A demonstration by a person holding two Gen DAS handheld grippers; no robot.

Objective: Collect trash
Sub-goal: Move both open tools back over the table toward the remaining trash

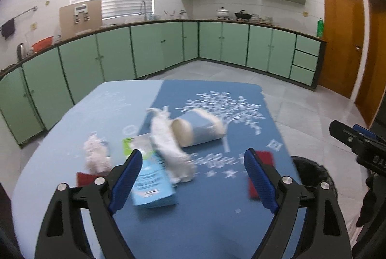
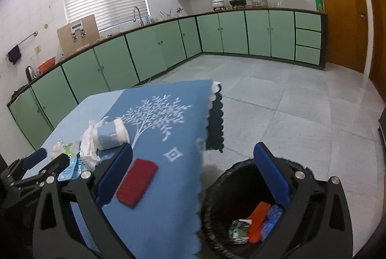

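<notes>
On the blue tablecloth (image 1: 217, 210) lie a light blue carton (image 1: 154, 184), a long crumpled white tissue (image 1: 168, 145), a tipped paper cup (image 1: 197, 130), a small white wad (image 1: 96, 157), a green wrapper (image 1: 129, 146) and red pieces (image 1: 263, 160). My left gripper (image 1: 193, 177) is open just above the carton and tissue. My right gripper (image 2: 193, 172) is open and empty, over the table edge and the black bin (image 2: 241, 206). The bin holds an orange piece (image 2: 258, 220), a blue wrapper and crumpled paper. A red piece (image 2: 136, 181) lies near its left finger.
The bin stands on the tiled floor (image 2: 289, 114) right of the table; its rim also shows in the left wrist view (image 1: 311, 167). Green cabinets (image 1: 156, 49) line the far walls. A wooden door (image 1: 342, 37) is at the right.
</notes>
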